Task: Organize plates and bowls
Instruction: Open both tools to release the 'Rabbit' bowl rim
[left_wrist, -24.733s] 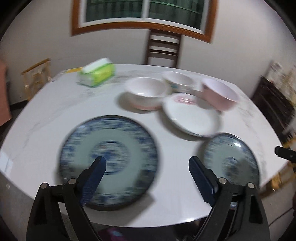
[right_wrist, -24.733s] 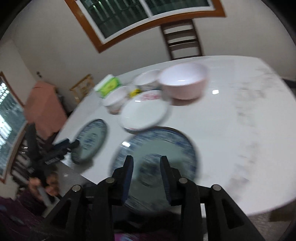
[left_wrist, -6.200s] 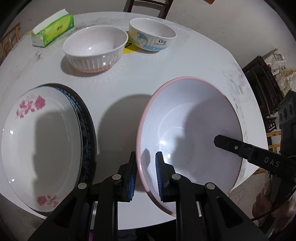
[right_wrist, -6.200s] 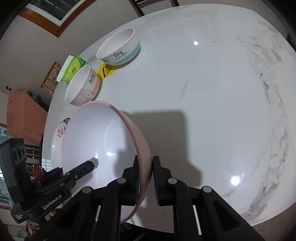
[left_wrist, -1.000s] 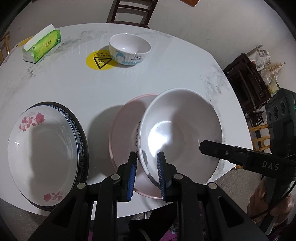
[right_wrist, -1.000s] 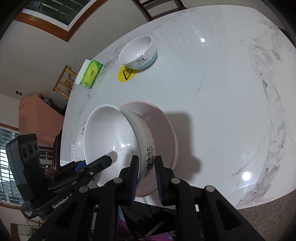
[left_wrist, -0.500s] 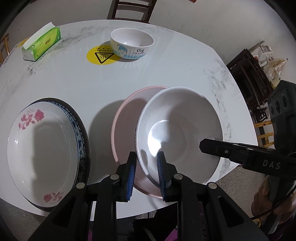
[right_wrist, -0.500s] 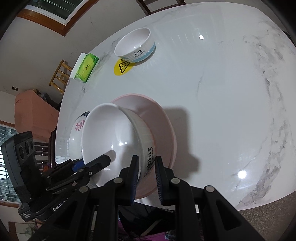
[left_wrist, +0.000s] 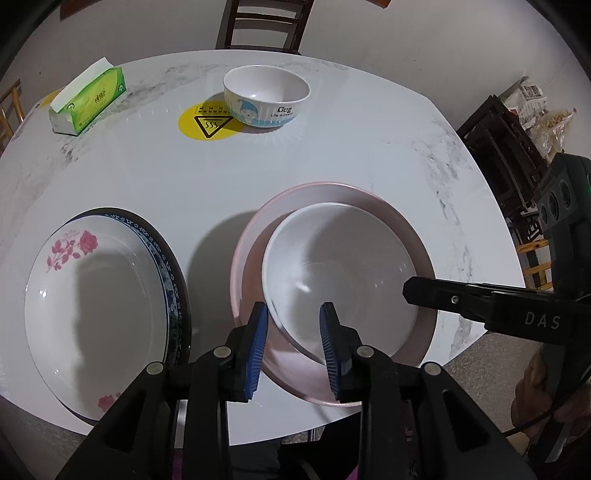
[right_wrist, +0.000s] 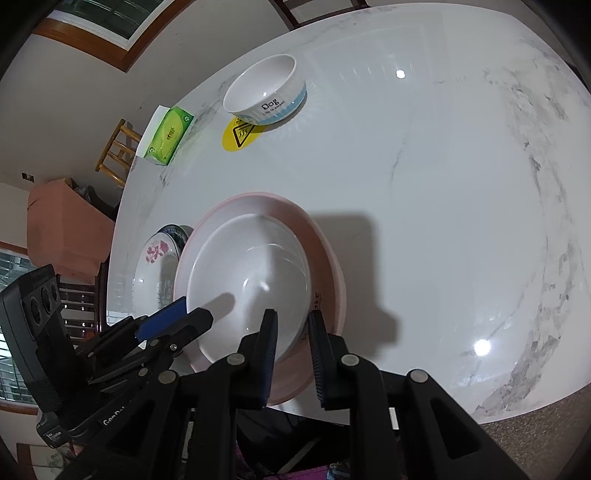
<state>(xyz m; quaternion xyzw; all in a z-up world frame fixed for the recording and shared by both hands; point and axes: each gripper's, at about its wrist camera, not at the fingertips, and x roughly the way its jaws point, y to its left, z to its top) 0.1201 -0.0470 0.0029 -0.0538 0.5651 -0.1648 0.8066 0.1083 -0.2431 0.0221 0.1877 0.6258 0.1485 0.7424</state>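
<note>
A white ribbed bowl (left_wrist: 343, 266) (right_wrist: 251, 273) sits nested inside the larger pink bowl (left_wrist: 332, 190) (right_wrist: 327, 258) near the table's front edge. My left gripper (left_wrist: 293, 332) straddles the white bowl's near rim. Its jaws are opening, and the blue pads stand clear of the rim. My right gripper (right_wrist: 293, 343) is shut on the opposite wall of the white bowl. To the left, a white rose-print plate (left_wrist: 92, 295) lies on a blue-patterned plate (left_wrist: 168, 266). A small white "Dog" bowl (left_wrist: 266, 92) (right_wrist: 266, 92) stands at the far side.
A green tissue pack (left_wrist: 88, 99) (right_wrist: 168, 134) lies at the far left of the white marble table (left_wrist: 369, 147). A yellow hot-surface sticker (left_wrist: 208, 125) lies beside the Dog bowl. A wooden chair (left_wrist: 266, 22) stands behind the table, and dark furniture (left_wrist: 506, 147) is off to the right.
The white bowl has sunk from a tilt over the pink bowl to sit nested inside it. My left gripper's jaws have spread apart off the rim.
</note>
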